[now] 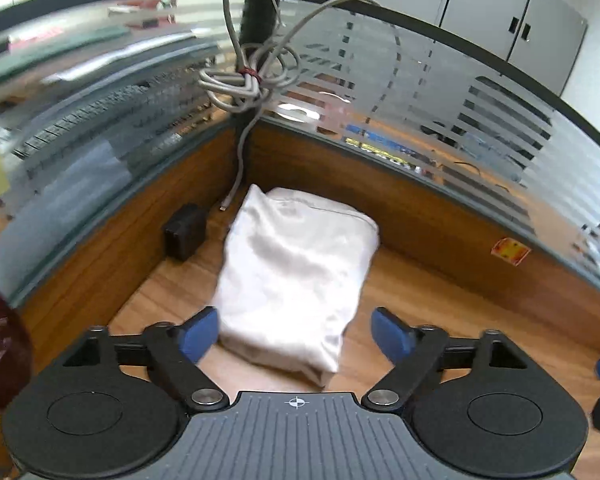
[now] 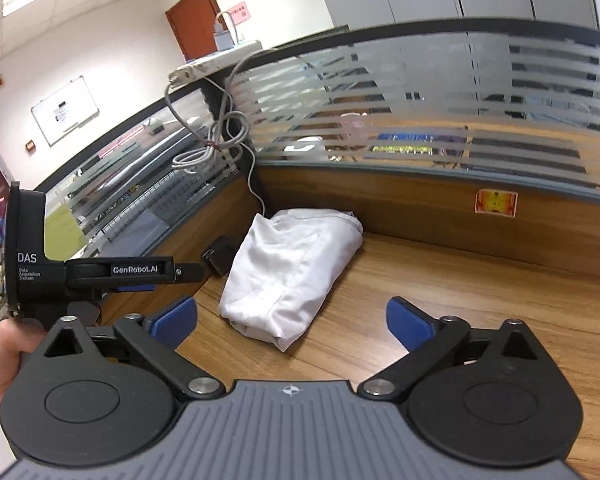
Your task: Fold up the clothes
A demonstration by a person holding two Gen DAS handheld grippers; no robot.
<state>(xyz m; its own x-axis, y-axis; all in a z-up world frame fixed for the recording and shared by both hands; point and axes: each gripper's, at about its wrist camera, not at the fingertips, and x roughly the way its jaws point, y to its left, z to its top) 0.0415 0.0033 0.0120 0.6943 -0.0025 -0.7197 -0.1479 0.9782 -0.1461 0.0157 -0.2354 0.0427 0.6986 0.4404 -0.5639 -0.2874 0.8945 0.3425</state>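
White garment (image 1: 296, 276), folded into a compact bundle, lies on the wooden desk (image 1: 440, 312) near the corner where the frosted-glass partitions (image 1: 440, 92) meet, a small black box (image 1: 184, 232) just beside it. Left gripper (image 1: 294, 334) and right gripper (image 2: 292, 322) both stand wide apart, holding nothing, clear of the cloth. Grey cable (image 1: 248, 80) hangs coiled above the corner.

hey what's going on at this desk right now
A person is folding clothes with a handheld gripper in each hand. A white garment lies folded in a compact bundle on the wooden desk, near the corner. The left gripper and right gripper are both open and empty, above the desk, touching nothing.
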